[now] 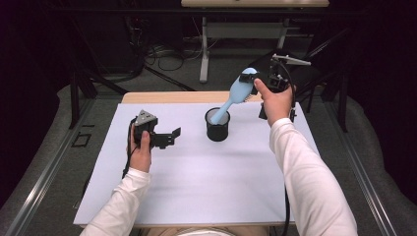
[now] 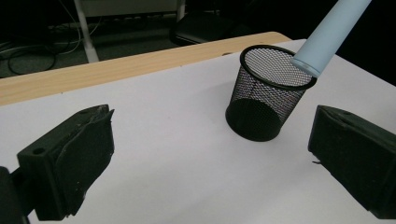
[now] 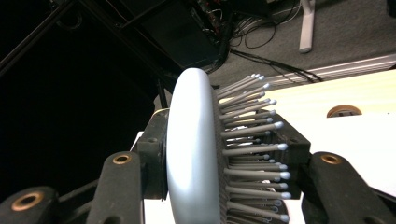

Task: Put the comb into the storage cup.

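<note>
A light blue hairbrush [image 1: 235, 93] slants down to the left, and my right gripper [image 1: 248, 81] is shut on its head. In the right gripper view the jaws of the right gripper [image 3: 224, 149] press the brush's back [image 3: 191, 154] and its grey bristles [image 3: 254, 140]. The handle's end [image 2: 322, 44] hangs at the rim of a black mesh cup [image 1: 218, 126], over its mouth. This cup [image 2: 266, 95] stands upright on the white sheet. My left gripper [image 1: 172, 137] rests low on the sheet to the left of the cup, open, with nothing between the jaws [image 2: 210, 126].
The white sheet [image 1: 196, 187] covers a wooden table whose far edge [image 1: 167, 97] shows bare. Beyond it are a desk's metal legs [image 1: 204, 54] and cables on a grey floor. Dark frame bars stand at both sides.
</note>
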The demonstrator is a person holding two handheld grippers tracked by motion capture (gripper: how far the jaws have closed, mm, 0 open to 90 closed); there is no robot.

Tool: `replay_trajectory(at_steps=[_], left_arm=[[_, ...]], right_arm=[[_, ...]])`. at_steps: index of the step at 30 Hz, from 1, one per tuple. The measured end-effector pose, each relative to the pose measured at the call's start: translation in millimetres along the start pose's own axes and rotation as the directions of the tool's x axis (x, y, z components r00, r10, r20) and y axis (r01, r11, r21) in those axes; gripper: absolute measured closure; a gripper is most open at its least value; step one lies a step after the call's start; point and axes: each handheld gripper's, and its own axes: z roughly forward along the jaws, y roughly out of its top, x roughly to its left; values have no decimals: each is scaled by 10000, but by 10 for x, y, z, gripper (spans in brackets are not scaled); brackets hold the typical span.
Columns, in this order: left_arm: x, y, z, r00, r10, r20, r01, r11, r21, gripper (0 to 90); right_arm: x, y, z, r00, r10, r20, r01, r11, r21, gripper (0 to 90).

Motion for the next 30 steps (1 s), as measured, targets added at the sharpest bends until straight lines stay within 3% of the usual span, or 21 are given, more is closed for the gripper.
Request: replay_trajectory(at_steps=[13, 30], left_arm=[[-9, 4, -3, 9999, 60, 139, -60, 10000, 1, 4], [-11, 0, 4, 9998, 87, 189, -89, 9999, 87, 4]], right_arm=[[34, 17, 65, 9969, -479, 622, 496, 9985, -247, 492], [163, -36, 201, 9910, -1092, 776, 1110, 9936, -198, 491]])
